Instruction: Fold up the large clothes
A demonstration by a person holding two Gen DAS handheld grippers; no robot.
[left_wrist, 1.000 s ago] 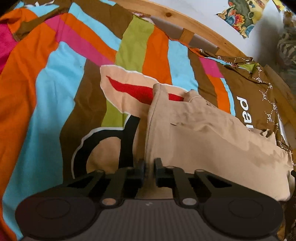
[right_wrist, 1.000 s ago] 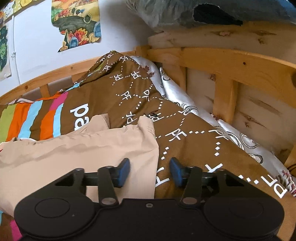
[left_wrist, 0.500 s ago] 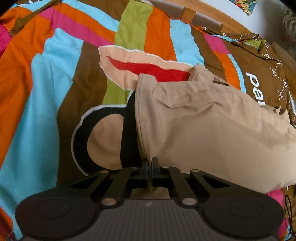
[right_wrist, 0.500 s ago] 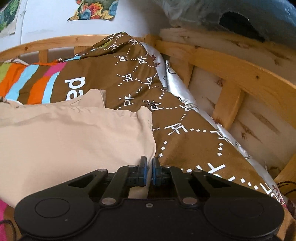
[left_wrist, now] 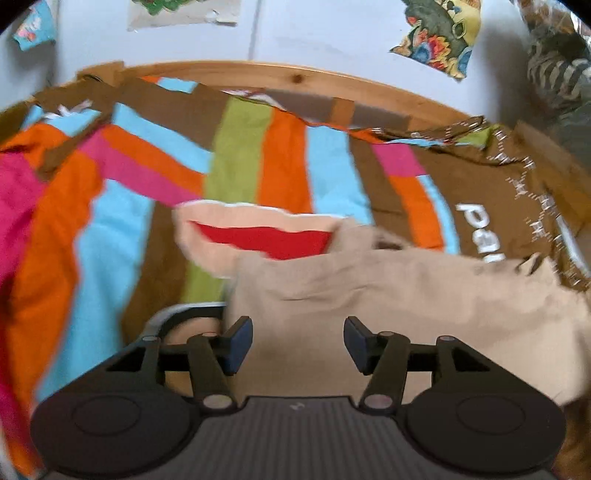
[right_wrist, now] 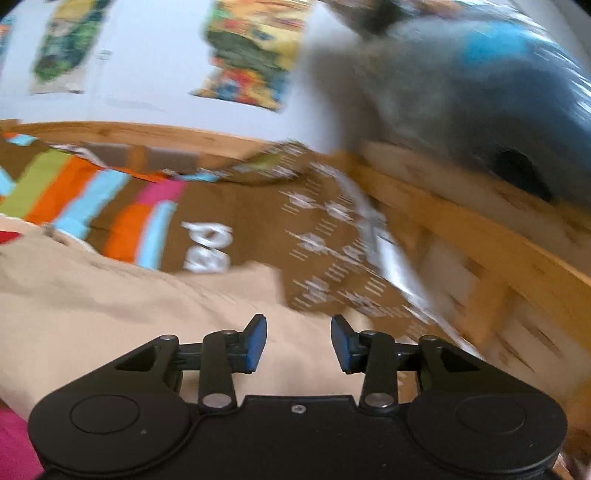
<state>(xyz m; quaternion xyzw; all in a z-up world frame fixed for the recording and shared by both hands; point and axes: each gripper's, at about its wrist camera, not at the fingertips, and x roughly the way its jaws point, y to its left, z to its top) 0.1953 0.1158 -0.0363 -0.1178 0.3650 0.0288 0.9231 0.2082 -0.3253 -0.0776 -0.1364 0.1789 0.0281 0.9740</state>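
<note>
A folded beige garment (left_wrist: 388, 295) lies on a striped bedspread (left_wrist: 110, 206). My left gripper (left_wrist: 298, 345) hovers above the garment's near left part, open, with nothing between its fingers. In the right wrist view the same beige garment (right_wrist: 129, 310) fills the lower left, and my right gripper (right_wrist: 298, 343) stands open over its near right edge, holding nothing. Both views are blurred by motion.
A wooden bed frame (left_wrist: 295, 79) runs along the far side and a wooden rail (right_wrist: 480, 236) along the right. A brown cover with white lettering (right_wrist: 258, 221) lies bunched to the right of the garment. Pictures hang on the white wall (left_wrist: 332, 33). A grey-blue bundle (right_wrist: 461, 92) sits above the right rail.
Both grippers were shut on the beige garment's near edge half a second ago; now both are open and have lifted and tilted up, leaving the garment lying on the bed.
</note>
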